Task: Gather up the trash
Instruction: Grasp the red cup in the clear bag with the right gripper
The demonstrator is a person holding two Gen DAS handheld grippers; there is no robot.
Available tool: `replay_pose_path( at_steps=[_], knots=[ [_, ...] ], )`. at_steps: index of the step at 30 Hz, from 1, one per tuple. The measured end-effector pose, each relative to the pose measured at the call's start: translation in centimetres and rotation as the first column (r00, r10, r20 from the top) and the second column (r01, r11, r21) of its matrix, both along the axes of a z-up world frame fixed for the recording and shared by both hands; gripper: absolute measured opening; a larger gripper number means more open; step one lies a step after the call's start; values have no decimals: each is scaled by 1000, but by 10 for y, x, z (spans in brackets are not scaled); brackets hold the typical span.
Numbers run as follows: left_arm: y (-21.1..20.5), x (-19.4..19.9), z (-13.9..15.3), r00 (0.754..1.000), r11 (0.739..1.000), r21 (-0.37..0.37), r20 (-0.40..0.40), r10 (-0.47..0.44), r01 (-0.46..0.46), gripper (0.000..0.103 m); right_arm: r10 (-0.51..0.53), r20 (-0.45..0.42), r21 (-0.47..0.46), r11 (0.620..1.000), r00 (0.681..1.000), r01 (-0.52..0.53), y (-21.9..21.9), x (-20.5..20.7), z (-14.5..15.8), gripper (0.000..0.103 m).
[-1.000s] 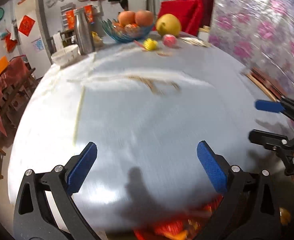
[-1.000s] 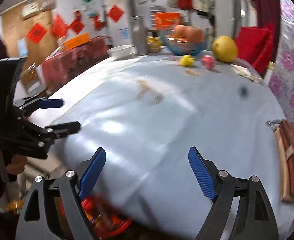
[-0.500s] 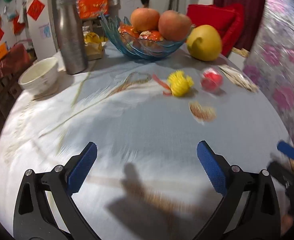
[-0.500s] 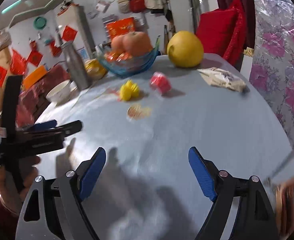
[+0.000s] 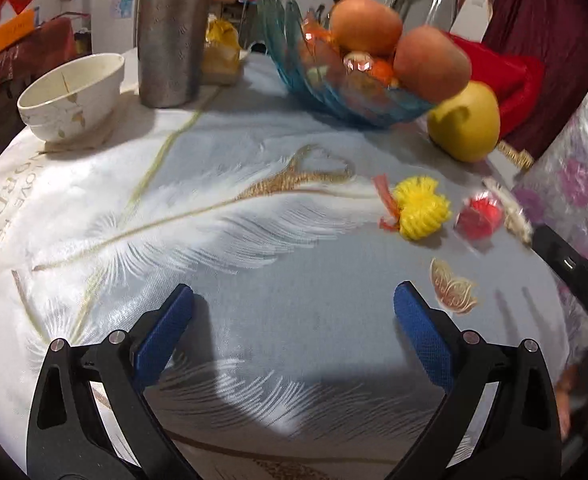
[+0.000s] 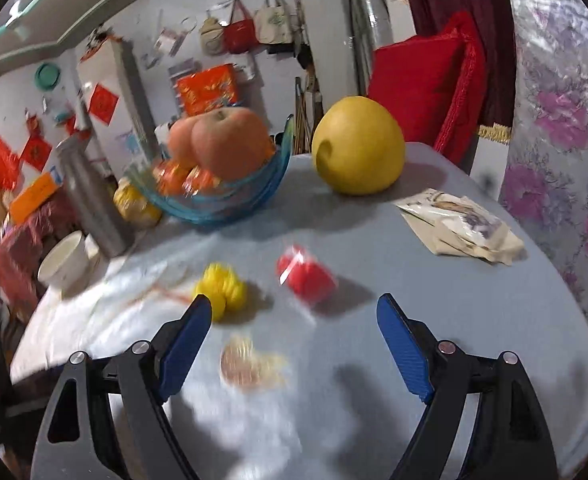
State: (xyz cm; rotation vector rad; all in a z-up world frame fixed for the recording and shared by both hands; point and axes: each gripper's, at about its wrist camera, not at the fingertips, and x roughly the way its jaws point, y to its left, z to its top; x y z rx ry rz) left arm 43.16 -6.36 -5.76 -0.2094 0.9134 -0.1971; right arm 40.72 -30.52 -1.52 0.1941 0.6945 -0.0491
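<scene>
We hold both grippers, left gripper point(image 5: 292, 312) and right gripper point(image 6: 292, 332), wide open and empty. Nothing seems collected yet: yellow foam net point(image 6: 222, 290) and red wrapper point(image 6: 304, 276) (blurred) lie just before the glass fruit bowl point(image 6: 230, 200).

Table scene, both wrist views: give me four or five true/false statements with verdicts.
1. The right gripper is empty, jaws apart. True.
2. The red wrapper lies in the blue glass bowl. False: it lies on the tablecloth.
3. The yellow ball lies beside the red wrapper. True.
4. The left gripper grips the white bowl. False: it holds nothing.
5. The metal bottle lies toppled. False: upright.
</scene>
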Motion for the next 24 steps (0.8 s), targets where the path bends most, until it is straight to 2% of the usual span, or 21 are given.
replay_pose_path(
  at_steps=[3,8,17,18,20,24],
  knots=[
    [-6,1,-1,1000,999,48,-6,-5,5,96,-16,3,24,1000,1000,16,-3,17,-6,83],
    [-10,1,-1,1000,998,64,-9,-14,15,96,-20,10,14,1000,1000,20,-6,32,-20,83],
    [-13,1,-3,1000,995,93,-10,-18,19,96,-3,-127,126,992,992,19,-17,64,-45,81],
    [-14,1,-3,1000,995,96,-10,-19,20,96,-3,-129,130,991,992,20,-18,65,-46,79],
    [-15,1,-4,1000,995,102,-9,-21,22,96,14,-160,155,988,987,11,-18,71,-52,57],
    [-14,0,-3,1000,995,95,-6,-26,26,96,26,-147,160,987,989,-2,-17,69,-53,57]
  ],
)
